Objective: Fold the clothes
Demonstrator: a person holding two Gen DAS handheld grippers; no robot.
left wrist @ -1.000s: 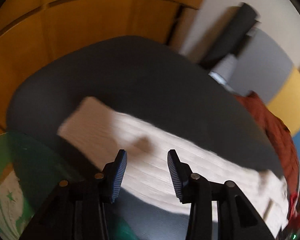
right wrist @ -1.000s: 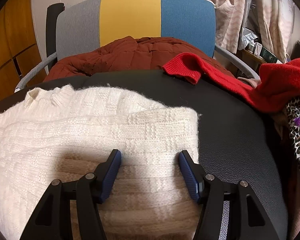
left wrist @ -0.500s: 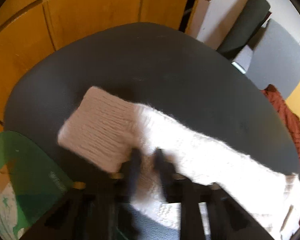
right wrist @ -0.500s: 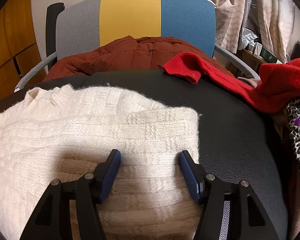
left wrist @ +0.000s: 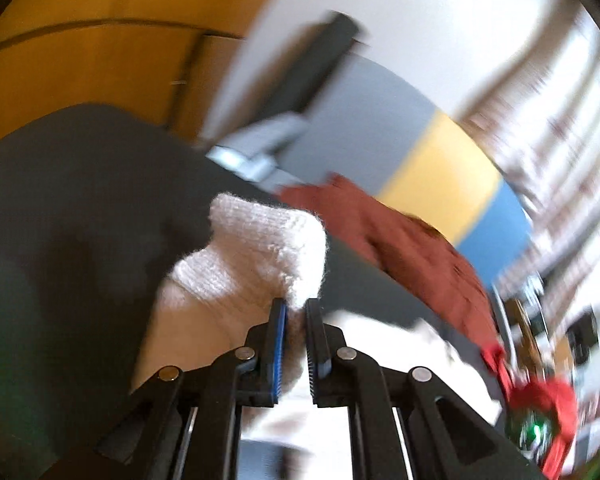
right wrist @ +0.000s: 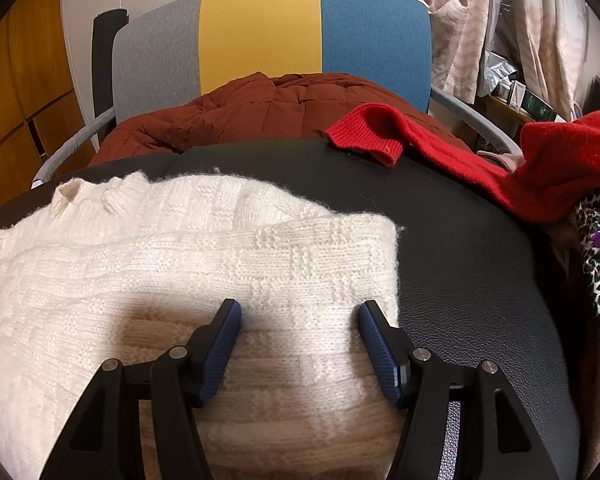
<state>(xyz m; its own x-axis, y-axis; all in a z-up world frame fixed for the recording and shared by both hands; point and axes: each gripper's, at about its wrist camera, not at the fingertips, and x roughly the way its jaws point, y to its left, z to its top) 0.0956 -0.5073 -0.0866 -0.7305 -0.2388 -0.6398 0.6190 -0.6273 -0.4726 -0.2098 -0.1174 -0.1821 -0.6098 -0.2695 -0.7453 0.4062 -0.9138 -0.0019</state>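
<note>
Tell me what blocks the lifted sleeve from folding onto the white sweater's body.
Nothing visible does. The left gripper pinches the sleeve, and the sweater body lies bare under the open right gripper.

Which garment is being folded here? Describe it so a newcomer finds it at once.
On the black table before the grey, yellow and blue chair lies a cream knit sweater. The open right gripper hovers over it. Unlike the red sweater and rust quilted jacket behind, it is pale and textured.

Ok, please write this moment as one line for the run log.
left gripper: shut on white sweater sleeve, lifted | right gripper: open over sweater | black table
</note>
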